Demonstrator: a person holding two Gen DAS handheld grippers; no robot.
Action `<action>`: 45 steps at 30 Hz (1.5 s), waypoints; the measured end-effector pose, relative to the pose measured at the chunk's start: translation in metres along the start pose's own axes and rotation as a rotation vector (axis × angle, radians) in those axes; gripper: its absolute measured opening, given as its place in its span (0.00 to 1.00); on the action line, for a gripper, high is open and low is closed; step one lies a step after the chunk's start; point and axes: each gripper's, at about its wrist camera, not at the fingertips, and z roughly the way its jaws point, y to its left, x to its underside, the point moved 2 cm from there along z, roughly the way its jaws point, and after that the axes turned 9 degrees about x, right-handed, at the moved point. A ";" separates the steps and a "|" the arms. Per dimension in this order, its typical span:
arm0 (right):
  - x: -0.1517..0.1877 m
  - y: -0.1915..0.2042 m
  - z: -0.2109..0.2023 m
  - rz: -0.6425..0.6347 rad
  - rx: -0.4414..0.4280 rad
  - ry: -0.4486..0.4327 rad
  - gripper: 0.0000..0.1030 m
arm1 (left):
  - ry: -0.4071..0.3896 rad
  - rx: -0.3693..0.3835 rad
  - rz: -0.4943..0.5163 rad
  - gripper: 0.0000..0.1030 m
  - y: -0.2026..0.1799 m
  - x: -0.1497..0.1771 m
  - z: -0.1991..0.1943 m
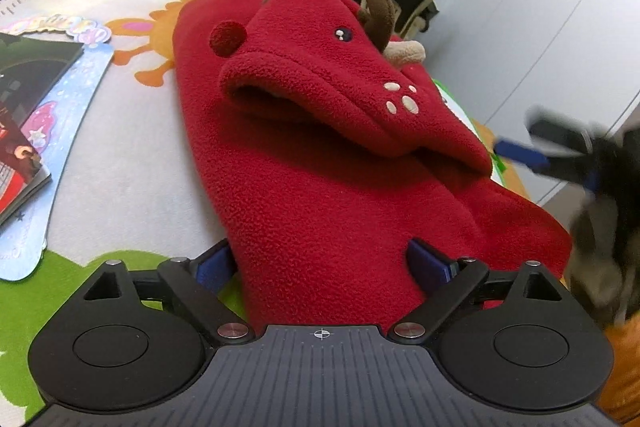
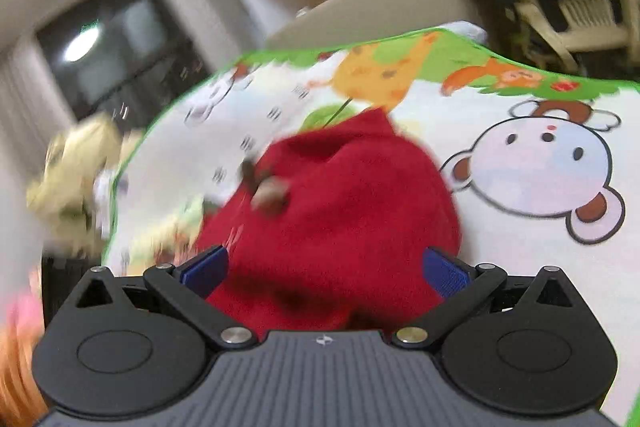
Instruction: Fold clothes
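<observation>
Between the spread jaws of the left tongs (image 1: 322, 267) lies the near edge of the red fleece hoodie (image 1: 320, 155), flat on the animal-print mat (image 1: 132, 131). Right tongs (image 2: 324, 271) are likewise released, fleece between their blue pads, that view blurred by motion. Thick pile may bunch, so a shallow pinch could slip and skew the fold.

The left wrist camera sits low over the left claw (image 1: 322, 263), looking along it, very close to the red fleece garment (image 1: 320, 163) on the cartoon play mat (image 1: 120, 131). The right wrist camera rides over the right claw (image 2: 325, 269), tilted and blurred, facing the same garment (image 2: 340, 211) from another side. Both views share garment and mat (image 2: 500, 259).
</observation>
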 end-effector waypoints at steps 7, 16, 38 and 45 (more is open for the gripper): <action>-0.006 -0.046 0.081 0.105 0.064 0.123 1.00 | -0.082 0.094 -0.083 0.92 0.009 -0.015 -0.032; -0.012 -0.043 0.081 0.083 0.028 0.095 1.00 | -0.140 0.027 -0.259 0.94 0.051 -0.070 -0.006; -0.072 0.092 0.224 0.047 -0.243 0.040 0.99 | -0.364 -0.104 -0.011 0.77 0.129 -0.143 -0.065; -0.048 0.108 0.251 -0.060 -0.106 0.073 0.99 | -0.344 -0.176 -0.085 0.83 0.171 -0.123 -0.078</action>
